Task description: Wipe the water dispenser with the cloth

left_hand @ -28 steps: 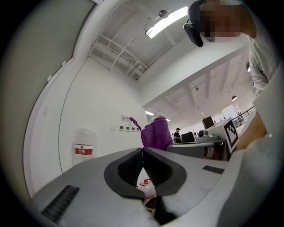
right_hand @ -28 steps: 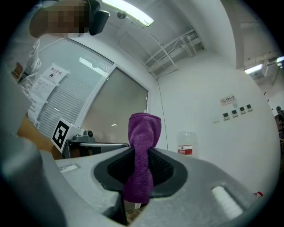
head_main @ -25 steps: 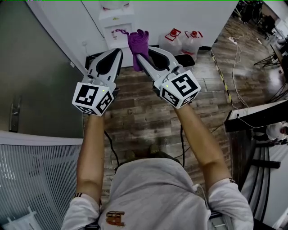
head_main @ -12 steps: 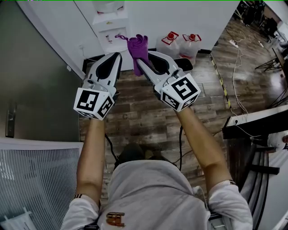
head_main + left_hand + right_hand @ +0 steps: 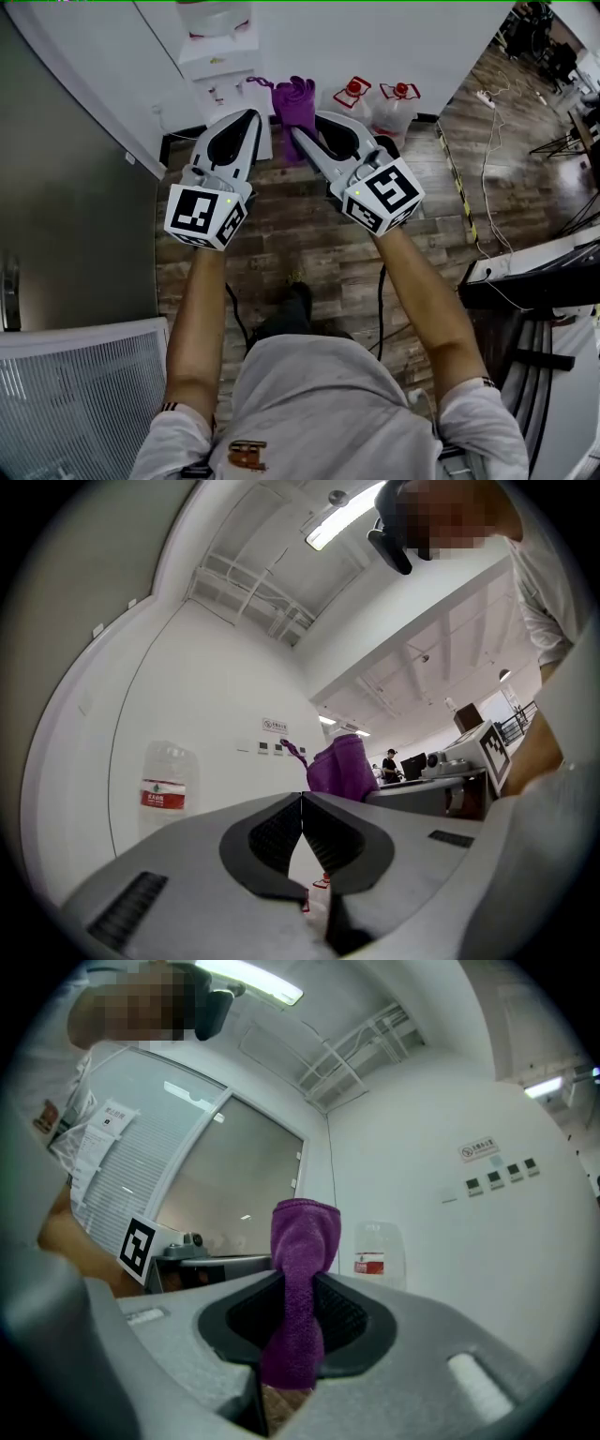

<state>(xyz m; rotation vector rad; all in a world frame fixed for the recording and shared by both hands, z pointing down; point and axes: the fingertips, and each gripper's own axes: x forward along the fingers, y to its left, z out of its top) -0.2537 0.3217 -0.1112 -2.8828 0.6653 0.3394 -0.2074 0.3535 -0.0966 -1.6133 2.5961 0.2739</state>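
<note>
By the white wall [image 5: 403,37], tucked into the corner beside a grey wall [image 5: 75,178], the water dispenser [image 5: 225,67] stands with a clear bottle [image 5: 214,13] upended on top. The person faces it with both arms stretched out over the wood-plank floor [image 5: 309,248].

The right gripper [image 5: 302,129] is clamped on a purple cloth [image 5: 294,99]. The fabric is pinched between the ribbed pads and rises above the jaw tips in a folded bunch, with a short end hanging below them. The cloth is up in the air, just right of the dispenser's front in the head view and clear of it.

The left gripper [image 5: 252,115] is held alongside, its jaws pressed together with nothing between them. Both grippers point towards the dispenser, tipped slightly upward.

Two red-capped water jugs [image 5: 354,94] sit on the floor against the white wall, right of the dispenser and beyond the cloth.
</note>
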